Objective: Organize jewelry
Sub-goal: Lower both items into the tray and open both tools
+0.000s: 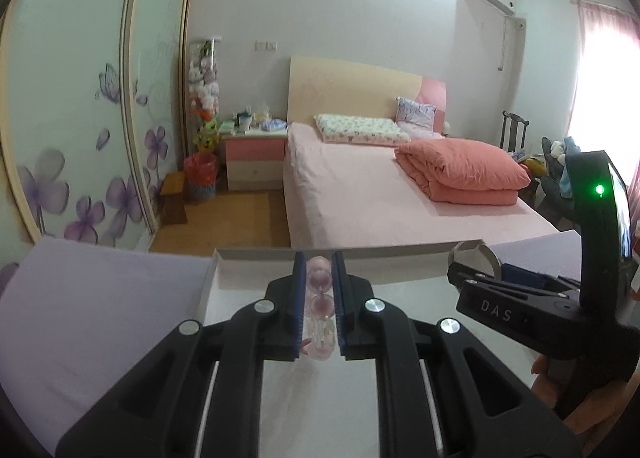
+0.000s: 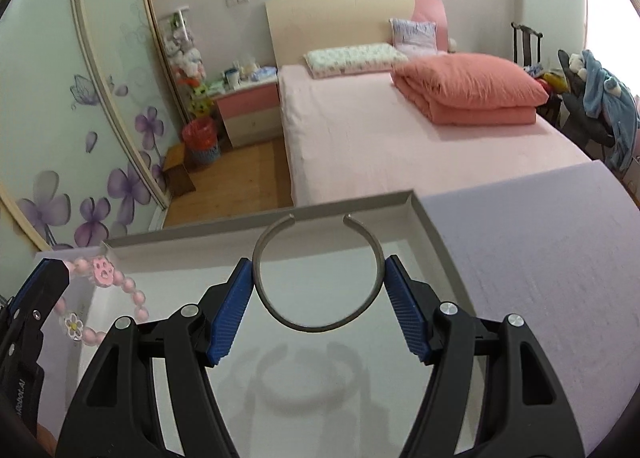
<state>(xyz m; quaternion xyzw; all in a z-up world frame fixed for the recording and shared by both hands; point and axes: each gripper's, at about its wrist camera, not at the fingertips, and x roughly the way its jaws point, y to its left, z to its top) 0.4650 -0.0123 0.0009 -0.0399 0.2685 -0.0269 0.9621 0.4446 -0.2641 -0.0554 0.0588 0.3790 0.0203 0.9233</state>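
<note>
Both grippers hold jewelry over the white tray.

Left wrist view: left gripper (image 1: pixel 319 300) pinches pink bead bracelet (image 1: pixel 319 278) btw its blue pads, above white tray (image 1: pixel 256 254). Right wrist view: right gripper (image 2: pixel 319 306) clamps open silver bangle (image 2: pixel 319 274) by both sides, held w/ gap pointing away, over the tray; the bracelet hangs at left.

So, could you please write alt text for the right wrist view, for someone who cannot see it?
The right gripper clamps an open-ended grey metal bangle above a shallow white cardboard box on a lilac surface. At left, the left gripper holds a pink beaded bracelet with charms; a pink bed lies beyond.
</note>
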